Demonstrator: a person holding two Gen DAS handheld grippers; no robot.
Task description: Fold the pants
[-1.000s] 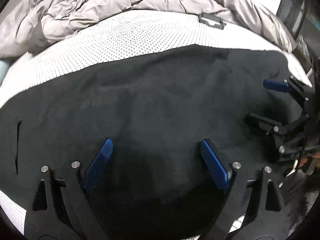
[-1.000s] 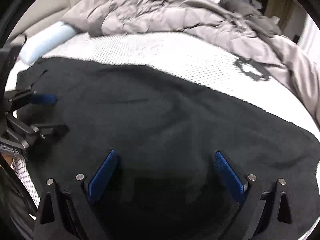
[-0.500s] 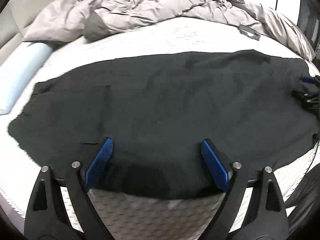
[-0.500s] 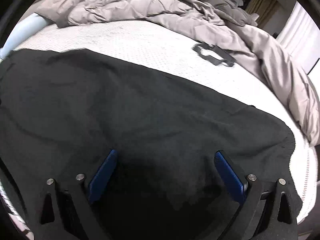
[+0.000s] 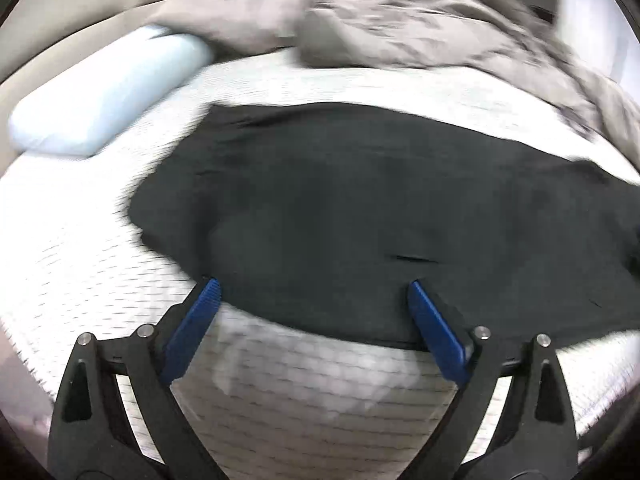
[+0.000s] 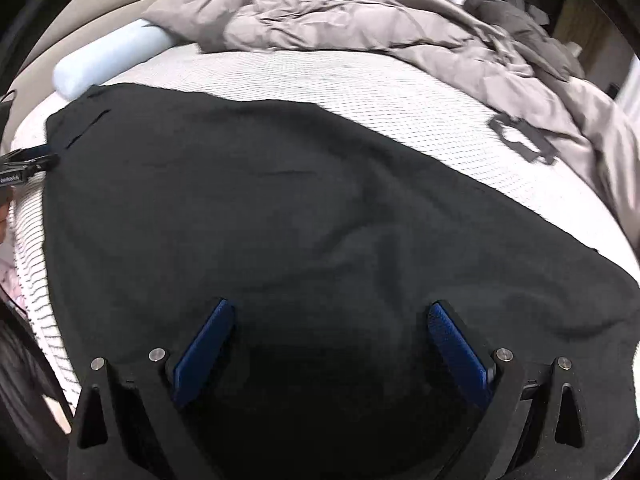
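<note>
Pants (image 6: 280, 220) lie spread flat on the mattress (image 5: 300, 392). Left gripper (image 5: 312, 316) hovers at their near edge, jaws wide apart; right gripper (image 6: 332, 332) hangs over the dark fabric, equally spread, holding nothing.

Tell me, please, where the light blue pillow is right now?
The pillow lies at the bed's far left in both views, beyond the pants, with its far end tucked under the grey duvet.

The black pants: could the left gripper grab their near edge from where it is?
Probably yes. The left gripper is open, its fingertips right at the pants' near edge on the mattress, nothing between.
</note>
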